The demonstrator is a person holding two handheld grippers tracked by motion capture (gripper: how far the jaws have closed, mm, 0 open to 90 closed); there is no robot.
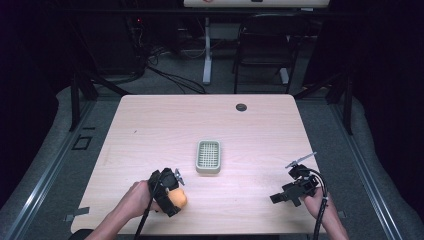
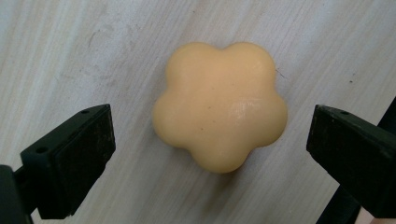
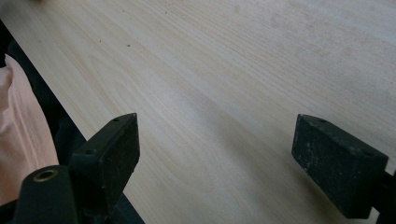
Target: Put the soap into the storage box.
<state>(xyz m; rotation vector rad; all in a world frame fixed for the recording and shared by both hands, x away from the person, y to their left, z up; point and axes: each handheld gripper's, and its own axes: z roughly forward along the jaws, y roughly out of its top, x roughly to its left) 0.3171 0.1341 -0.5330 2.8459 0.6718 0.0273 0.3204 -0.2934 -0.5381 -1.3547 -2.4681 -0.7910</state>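
1. The left tool is held wide open over a yellow flower-shaped soap, which lies untouched on the tabletop.
2. The right tool is seen spread open, empty, right of the soap.
3. A green slotted tray is set just beyond the soap.
4. A chair is seen past the tabletop.

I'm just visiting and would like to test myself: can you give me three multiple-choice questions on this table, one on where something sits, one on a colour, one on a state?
1. Where is the tray?
A. near the table's middle
B. at the far left corner
C. on the floor

2. What colour is the flower-shaped piece?
A. blue
B. pale orange
C. black

3. How do the left gripper's jaws stand?
A. shut on the piece
B. shut on nothing
C. open, one on each side of the piece

Answers: 1 A, the high view shows it mid-table. 2 B, its colour is plain up close. 3 C, bare wood shows between each jaw and the piece.
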